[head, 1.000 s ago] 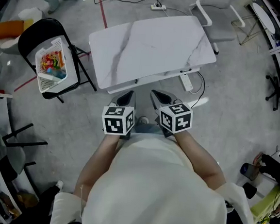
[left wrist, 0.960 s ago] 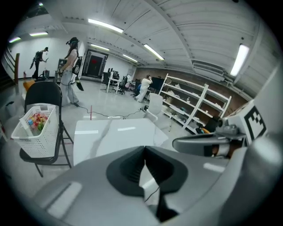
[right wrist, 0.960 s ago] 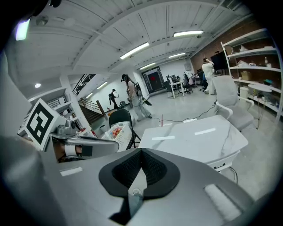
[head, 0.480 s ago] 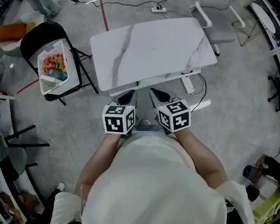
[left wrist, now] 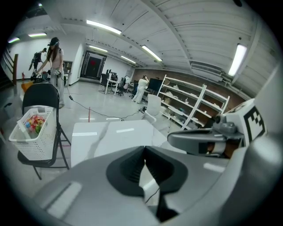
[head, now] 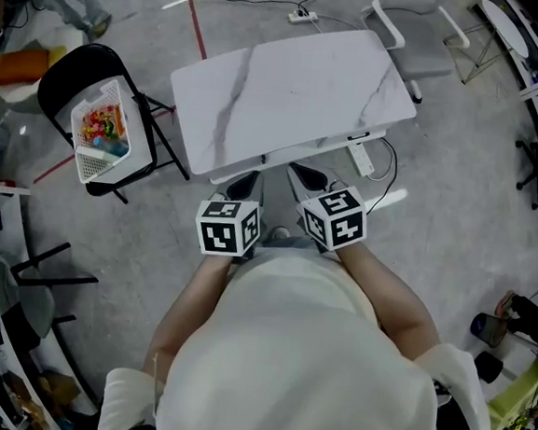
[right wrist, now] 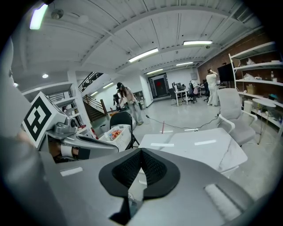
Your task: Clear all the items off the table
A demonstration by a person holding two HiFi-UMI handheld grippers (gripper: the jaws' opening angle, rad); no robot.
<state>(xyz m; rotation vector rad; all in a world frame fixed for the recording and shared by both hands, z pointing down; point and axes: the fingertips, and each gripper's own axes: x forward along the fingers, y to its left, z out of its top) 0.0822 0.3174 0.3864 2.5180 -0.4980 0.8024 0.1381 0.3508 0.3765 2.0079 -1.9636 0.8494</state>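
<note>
Right hand-held gripper [head: 302,177] rolled slightly; bystander [head: 68,0] top left shifted leftward.

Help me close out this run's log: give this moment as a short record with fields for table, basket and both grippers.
table: white marbled top, no items visible on it
basket: white, holds colourful items, on the black chair left of the table
left gripper: shut, empty, before the table's near edge
right gripper: shut, empty, beside the left one
task state: table looks cleared

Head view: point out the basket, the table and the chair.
basket [head: 93,161], head view, white end wall.
table [head: 299,90], head view, bare marble top.
chair [head: 58,80], head view, black backrest.
</note>
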